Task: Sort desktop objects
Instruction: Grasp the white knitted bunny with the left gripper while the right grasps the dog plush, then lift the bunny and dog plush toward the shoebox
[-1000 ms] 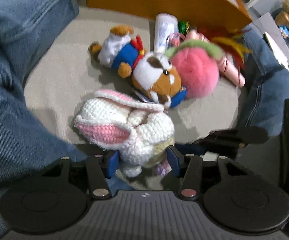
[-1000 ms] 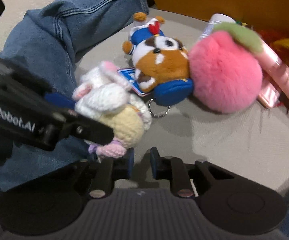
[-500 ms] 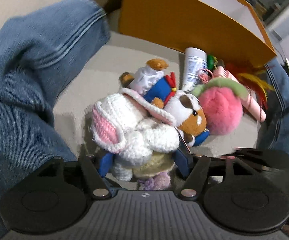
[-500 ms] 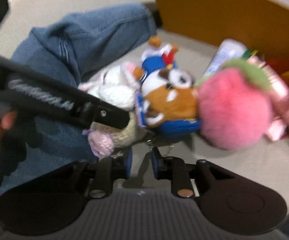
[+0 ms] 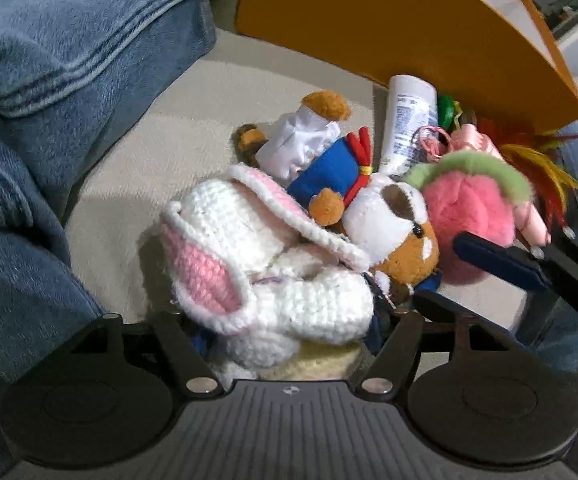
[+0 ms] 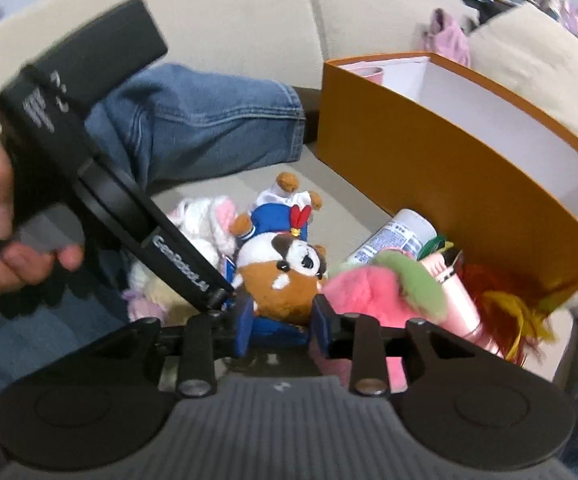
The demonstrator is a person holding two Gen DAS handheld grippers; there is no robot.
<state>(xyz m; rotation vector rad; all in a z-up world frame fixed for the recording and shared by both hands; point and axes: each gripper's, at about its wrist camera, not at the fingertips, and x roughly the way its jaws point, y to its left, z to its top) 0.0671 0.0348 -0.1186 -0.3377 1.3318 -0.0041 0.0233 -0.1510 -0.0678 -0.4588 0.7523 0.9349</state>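
Leftmost, the white crocheted bunny with pink-lined ears [image 5: 265, 276] lies on the beige cushion [image 5: 137, 152], clamped in the wide-spread left gripper [image 5: 289, 340]. Rightward, the right gripper [image 6: 283, 326] is opening, its blue pads either side of the brown-and-white plush keychain [image 6: 285, 280].

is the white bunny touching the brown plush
Touching. In the left wrist view the bunny has its pink-edged ear draped against the brown plush's white face, with no gap between them.
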